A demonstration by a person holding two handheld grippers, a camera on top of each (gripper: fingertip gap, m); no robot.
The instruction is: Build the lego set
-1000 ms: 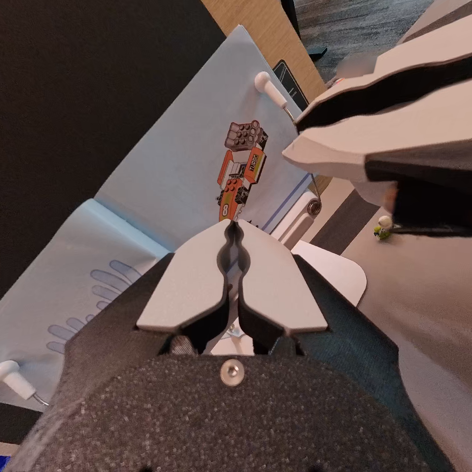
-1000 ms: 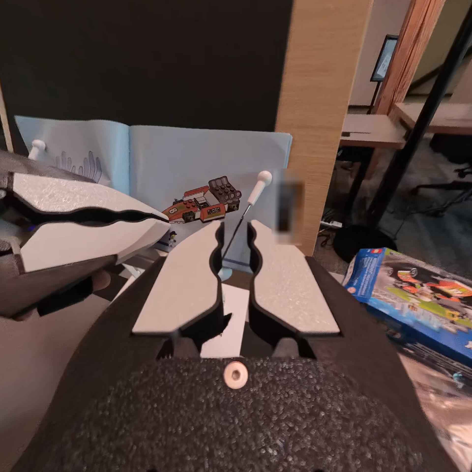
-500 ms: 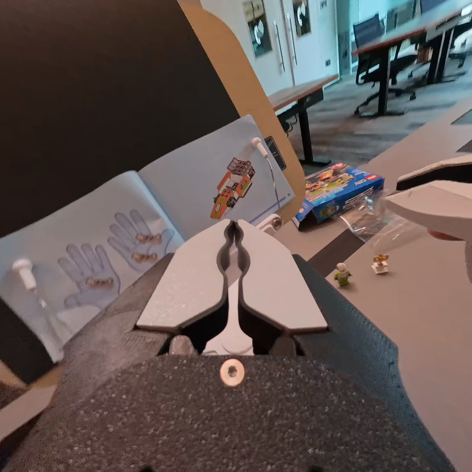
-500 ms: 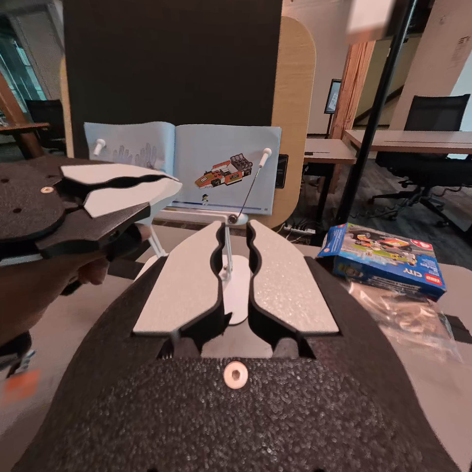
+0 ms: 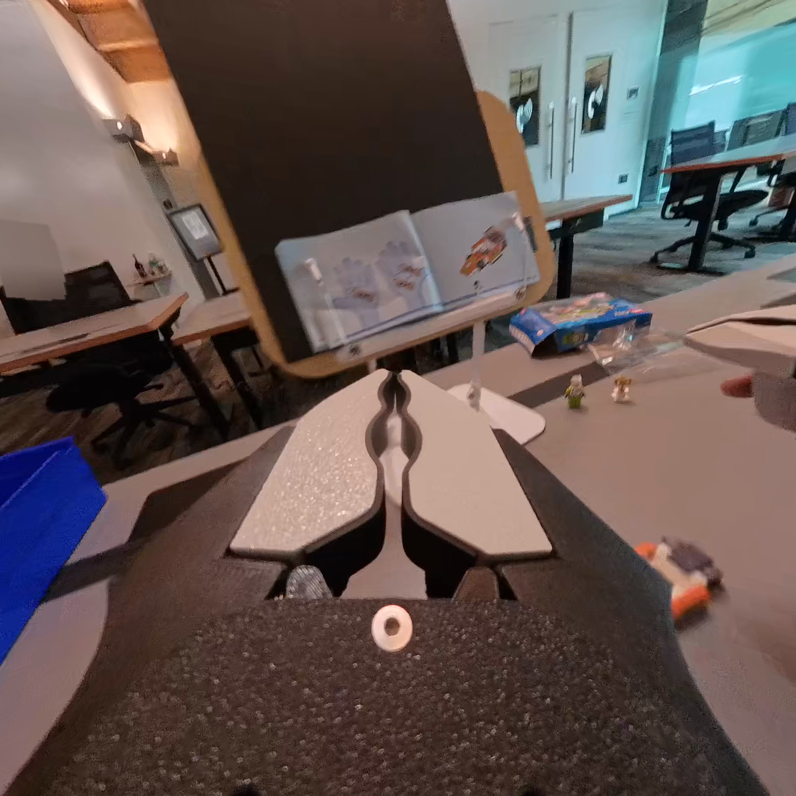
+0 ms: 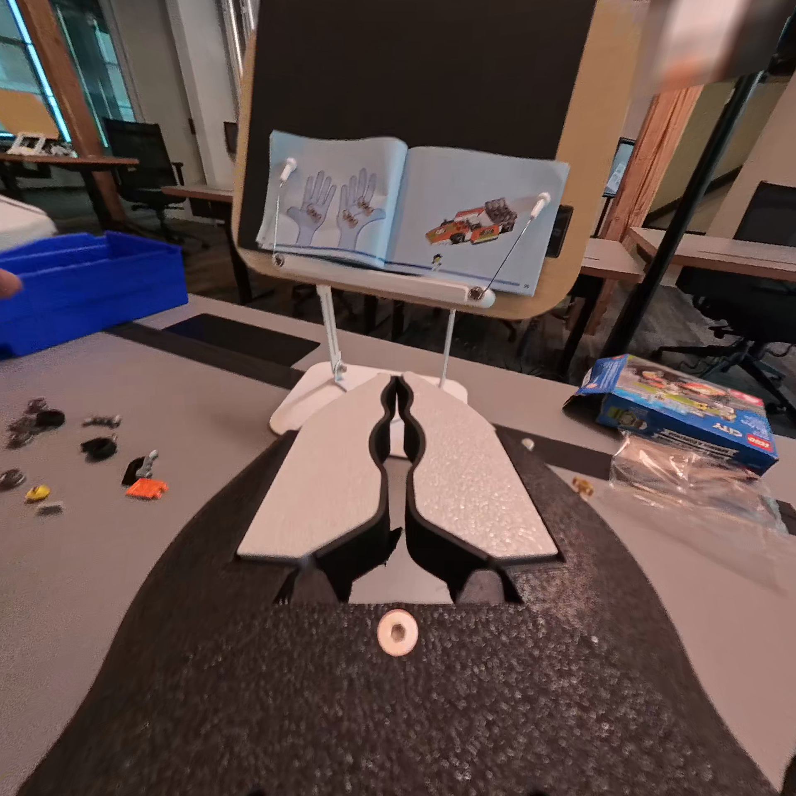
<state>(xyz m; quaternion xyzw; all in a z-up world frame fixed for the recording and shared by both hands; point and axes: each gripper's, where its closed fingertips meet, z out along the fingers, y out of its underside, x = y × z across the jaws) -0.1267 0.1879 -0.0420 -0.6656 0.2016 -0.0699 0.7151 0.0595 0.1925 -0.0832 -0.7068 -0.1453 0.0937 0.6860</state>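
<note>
I am working in a big open office. My grey table [image 6: 129, 379] sits among rows of long desks [image 5: 728, 159] with wooden edges. Black office chairs [image 5: 710, 206] on wheels stand at them. The floor [image 5: 624, 254] has dark carpet. At the back I see white doors [image 5: 555, 116] and a glass wall [image 5: 741, 69] that glows blue-green. Thick wooden posts [image 6: 650, 146] hold up the roof. A small screen on a stand [image 5: 194, 232] waits by the white wall.
</note>
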